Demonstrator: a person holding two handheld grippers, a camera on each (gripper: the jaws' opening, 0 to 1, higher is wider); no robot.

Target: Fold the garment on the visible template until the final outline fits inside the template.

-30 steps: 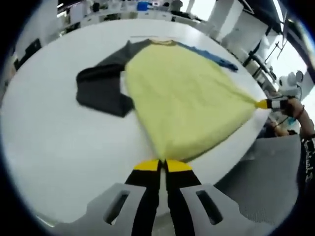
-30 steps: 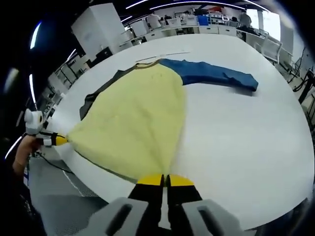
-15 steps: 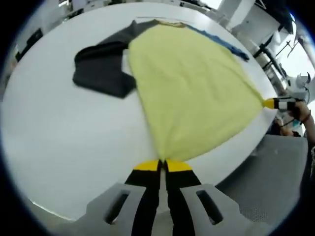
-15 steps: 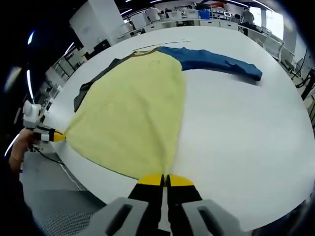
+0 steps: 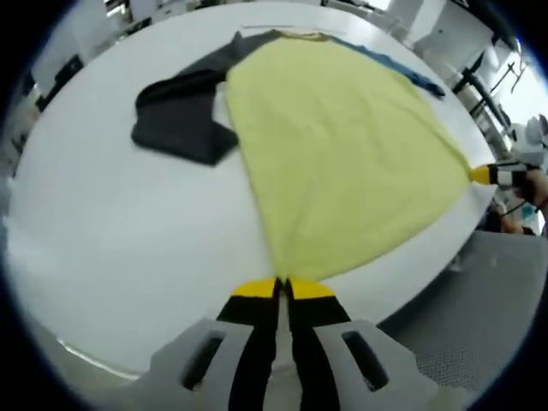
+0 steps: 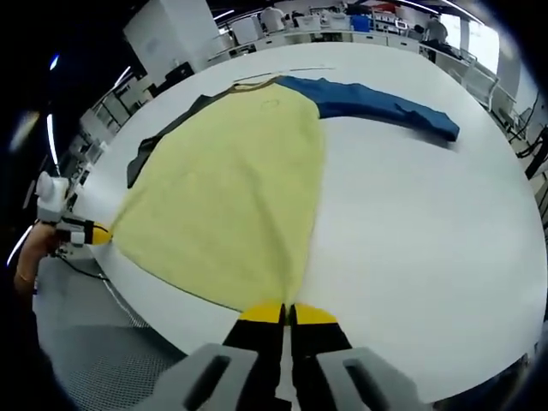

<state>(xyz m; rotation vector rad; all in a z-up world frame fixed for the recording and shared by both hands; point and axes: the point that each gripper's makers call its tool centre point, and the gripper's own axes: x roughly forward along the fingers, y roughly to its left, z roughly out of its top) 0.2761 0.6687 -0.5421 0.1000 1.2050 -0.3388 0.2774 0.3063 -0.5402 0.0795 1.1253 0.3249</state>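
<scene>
Both the left gripper (image 5: 283, 285) and right gripper (image 6: 287, 310) pinch the garment's (image 5: 342, 163) hem on the table (image 5: 128, 231).

You have soft matt cloth in the garment (image 5: 342, 163), its yellow body faintly napped, without sheen; the dark grey sleeve (image 5: 180, 128) looks like the same dull knit; the blue sleeve (image 6: 377, 107) is matt too; the table (image 5: 111, 248) beneath is smooth white with a slight satin gloss; your left gripper (image 5: 283, 288) and right gripper (image 6: 287, 314) show hard plastic, yellow-tipped black jaws on pale grey moulded bodies; the floor (image 6: 94, 368) looks finely textured grey.
</scene>
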